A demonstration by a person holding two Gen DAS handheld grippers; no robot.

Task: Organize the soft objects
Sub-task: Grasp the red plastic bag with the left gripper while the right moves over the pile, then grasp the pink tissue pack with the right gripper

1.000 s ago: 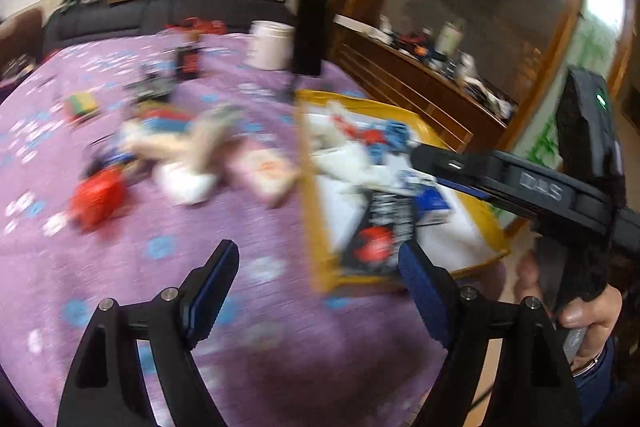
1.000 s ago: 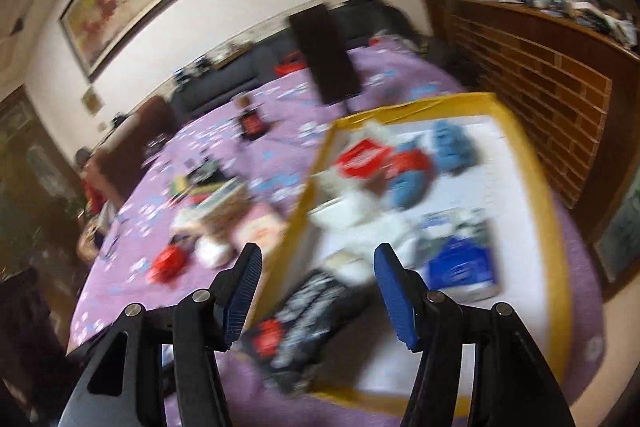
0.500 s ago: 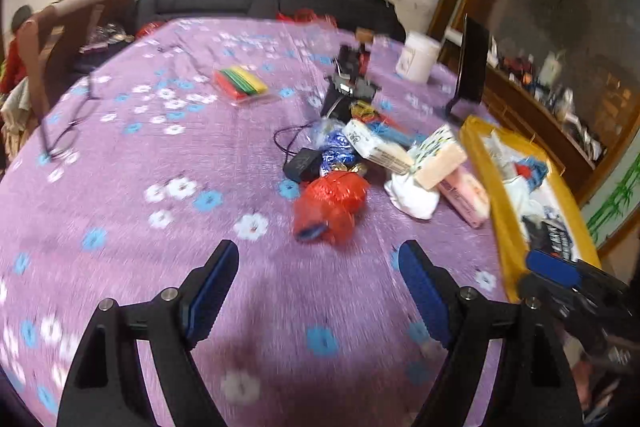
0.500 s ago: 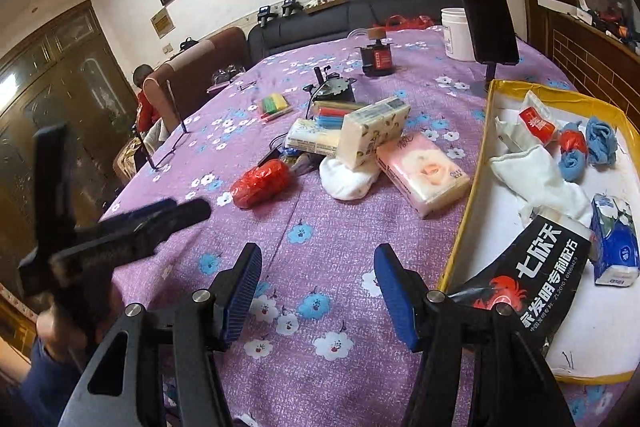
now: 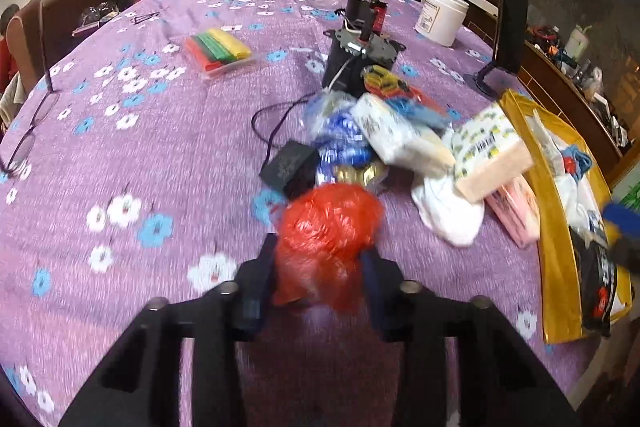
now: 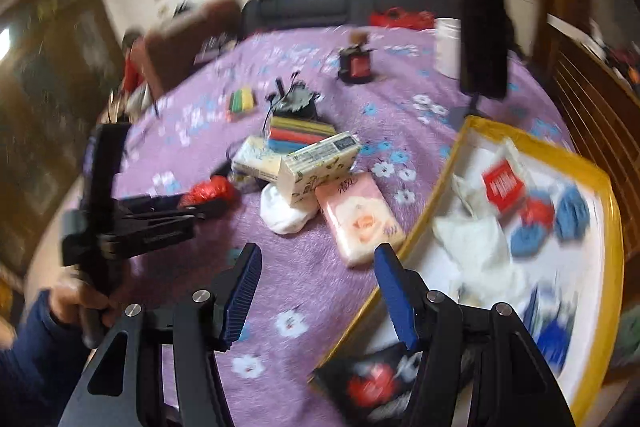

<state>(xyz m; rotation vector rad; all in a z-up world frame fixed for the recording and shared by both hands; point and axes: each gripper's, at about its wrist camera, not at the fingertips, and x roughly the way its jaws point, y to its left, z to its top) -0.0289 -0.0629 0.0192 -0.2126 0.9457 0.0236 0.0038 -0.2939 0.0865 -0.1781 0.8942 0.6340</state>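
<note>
Your left gripper (image 5: 318,277), wide apart a second ago, is closing around the blurred red bag (image 5: 326,231) on the purple tablecloth (image 5: 160,155), hiding its near end, while your right gripper (image 6: 316,291) hangs released, the yellow tray (image 6: 612,227) cut off.

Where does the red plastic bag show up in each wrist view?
Left wrist: red plastic bag low centre, between the closing left claw pads.
Right wrist: red plastic bag left of centre, at the left claw's tip.
Shared landmark: the white sock to the bag's right.
</note>
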